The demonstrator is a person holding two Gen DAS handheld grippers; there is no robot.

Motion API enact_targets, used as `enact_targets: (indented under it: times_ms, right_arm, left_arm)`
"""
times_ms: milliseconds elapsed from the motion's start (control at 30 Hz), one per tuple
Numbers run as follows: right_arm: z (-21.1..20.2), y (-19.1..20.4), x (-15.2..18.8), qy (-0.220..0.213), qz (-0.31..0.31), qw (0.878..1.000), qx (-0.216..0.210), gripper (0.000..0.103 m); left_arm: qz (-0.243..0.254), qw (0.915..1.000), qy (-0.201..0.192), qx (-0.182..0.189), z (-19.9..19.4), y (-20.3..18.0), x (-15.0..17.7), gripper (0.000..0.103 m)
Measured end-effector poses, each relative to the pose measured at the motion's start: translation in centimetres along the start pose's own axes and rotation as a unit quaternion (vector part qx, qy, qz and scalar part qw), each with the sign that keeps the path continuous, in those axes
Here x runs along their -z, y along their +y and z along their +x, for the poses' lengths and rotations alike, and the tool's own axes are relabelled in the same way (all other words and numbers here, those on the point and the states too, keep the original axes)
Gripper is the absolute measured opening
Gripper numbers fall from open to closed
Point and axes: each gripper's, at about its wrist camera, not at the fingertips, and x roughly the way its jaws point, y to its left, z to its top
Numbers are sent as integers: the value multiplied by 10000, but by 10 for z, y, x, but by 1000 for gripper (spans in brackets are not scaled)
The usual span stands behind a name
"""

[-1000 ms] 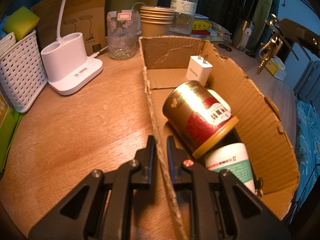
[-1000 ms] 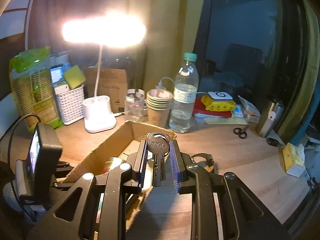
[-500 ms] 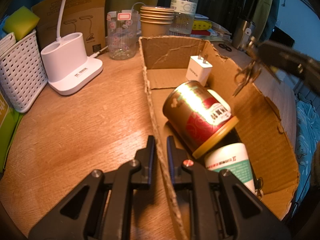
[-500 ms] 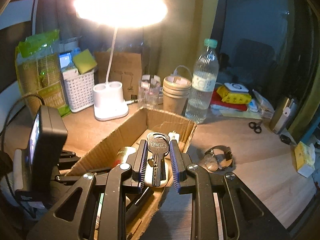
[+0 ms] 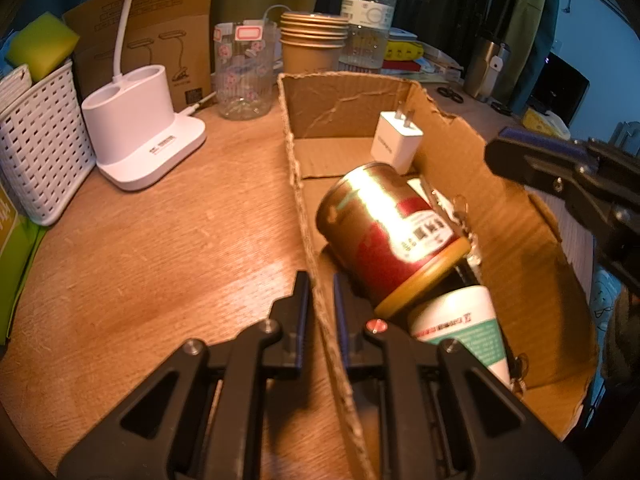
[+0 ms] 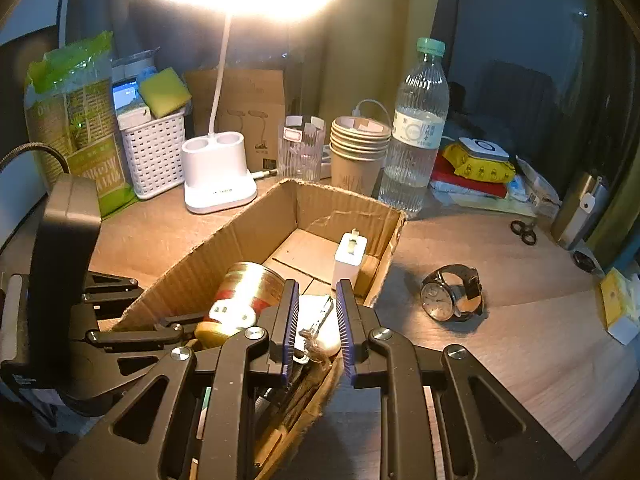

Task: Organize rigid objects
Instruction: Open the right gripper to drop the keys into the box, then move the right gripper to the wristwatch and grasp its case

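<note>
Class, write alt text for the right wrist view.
The right hand-held gripper hangs over an open brown cardboard box holding a gold and red tin and white plug adapter; a dark-strapped wristwatch lies beside it.

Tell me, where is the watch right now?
In the right wrist view the watch lies on the wooden table, outside the cardboard box, just right of its corner.

The open cardboard box holds a gold-and-red can lying on its side, lid toward five o'clock. A white charger plug stands at its twelve o'clock, a white-and-green tub at five, keys beside it.
</note>
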Motion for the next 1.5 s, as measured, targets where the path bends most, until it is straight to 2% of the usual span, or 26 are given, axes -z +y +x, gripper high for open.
enact_targets:
  times_ms: [533, 633, 733, 1133, 1267, 1500]
  right_arm:
    - [-8, -12, 0, -110, 214, 9997, -19, 21]
    - [-12, -16, 0, -153, 270, 9995, 12, 23]
    - [-15, -22, -1, -199, 357, 9991, 66, 30]
    - [-18, -48, 1, -256, 632, 9972, 309, 32]
    - [-14, -57, 4, -215, 707, 9963, 429, 40]
    - [-1, -69, 8, -106, 797, 9955, 507, 40]
  left_arm:
    - [1, 10000, -1, -1, 0, 0, 0, 13]
    - [1, 10000, -1, -1, 0, 0, 0, 13]
    - [1, 10000, -1, -1, 0, 0, 0, 13]
    - [1, 10000, -1, -1, 0, 0, 0, 13]
    - [1, 10000, -1, -1, 0, 0, 0, 13]
    - [1, 10000, -1, 0, 0, 0, 0, 13]
